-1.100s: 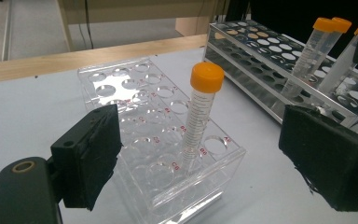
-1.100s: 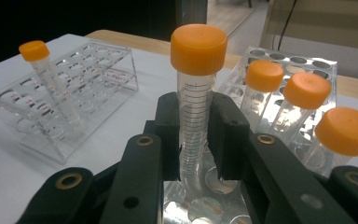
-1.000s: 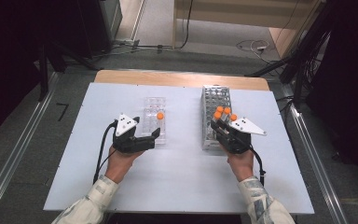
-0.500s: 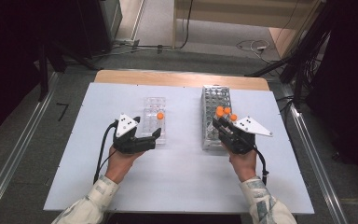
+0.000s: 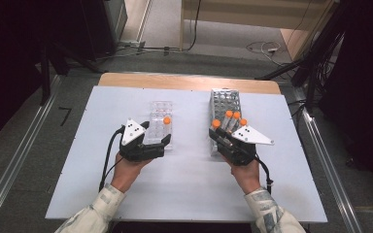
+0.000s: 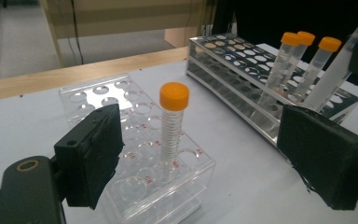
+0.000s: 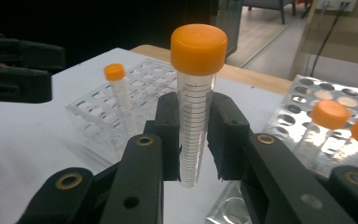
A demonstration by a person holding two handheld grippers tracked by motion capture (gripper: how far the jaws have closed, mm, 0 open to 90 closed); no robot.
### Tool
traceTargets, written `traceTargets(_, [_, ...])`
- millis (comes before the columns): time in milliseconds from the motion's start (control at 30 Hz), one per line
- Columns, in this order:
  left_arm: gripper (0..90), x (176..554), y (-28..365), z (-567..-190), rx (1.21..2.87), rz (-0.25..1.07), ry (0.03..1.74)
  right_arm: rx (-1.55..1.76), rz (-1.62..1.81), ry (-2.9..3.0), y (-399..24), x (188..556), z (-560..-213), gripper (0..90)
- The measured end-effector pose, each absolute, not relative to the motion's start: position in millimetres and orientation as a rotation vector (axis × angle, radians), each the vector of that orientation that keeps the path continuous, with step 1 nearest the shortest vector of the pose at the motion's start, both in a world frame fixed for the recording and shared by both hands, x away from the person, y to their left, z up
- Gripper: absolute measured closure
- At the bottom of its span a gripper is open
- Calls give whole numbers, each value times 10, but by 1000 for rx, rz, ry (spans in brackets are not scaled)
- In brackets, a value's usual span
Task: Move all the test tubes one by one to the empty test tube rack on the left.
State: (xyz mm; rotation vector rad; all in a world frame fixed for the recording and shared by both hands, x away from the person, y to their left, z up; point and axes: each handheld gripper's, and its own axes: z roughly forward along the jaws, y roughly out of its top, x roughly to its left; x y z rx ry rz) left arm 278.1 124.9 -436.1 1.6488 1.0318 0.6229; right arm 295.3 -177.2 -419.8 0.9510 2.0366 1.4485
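Above the metal rack (image 5: 226, 104), the right gripper (image 7: 196, 140) clamps an orange-capped tube (image 7: 196, 102) low down — a tilt could slip it; the left gripper (image 6: 205, 154) stands open, empty.

Clear glossy plastic rack (image 6: 135, 154), shiny perforated metal rack (image 6: 242, 60).

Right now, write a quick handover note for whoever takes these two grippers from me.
Right hand-held gripper: shut on an orange-capped tube, held upright and clear of the metal rack.
Left hand-held gripper: open and empty, at the near end of the clear plastic rack.
Done: one tube stands in the clear rack.
Left: three capped tubes stand in the metal rack. The gripped tube probably goes to the clear rack next, then the other three.
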Motion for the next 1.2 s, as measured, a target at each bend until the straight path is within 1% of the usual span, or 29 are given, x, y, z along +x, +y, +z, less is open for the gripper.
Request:
traceTargets(333, [168,2695,1117,-4291,1652,558,964,893,1436,2146,-1531,2879,-4327,724])
traceTargets(533, [209,2661,1020,-4294,1681,515,912,849,1403,2236,-1338,2838,-4445,724])
traceTargets(667, [272,2630,957,-4292,1687,483,859,836,1400,2263,-1279,2822,-4477,724])
traceTargets(833, [353,2623,917,-4301,1689,457,835,828,1406,2296,-1219,2796,-4506,724])
traceTargets(967, [437,2609,850,-4314,1699,431,801,815,1408,2313,-1187,2785,-4520,724])
traceTargets(1200, [515,2604,803,-4334,1720,438,787,792,1413,2327,-1159,2757,-4526,724])
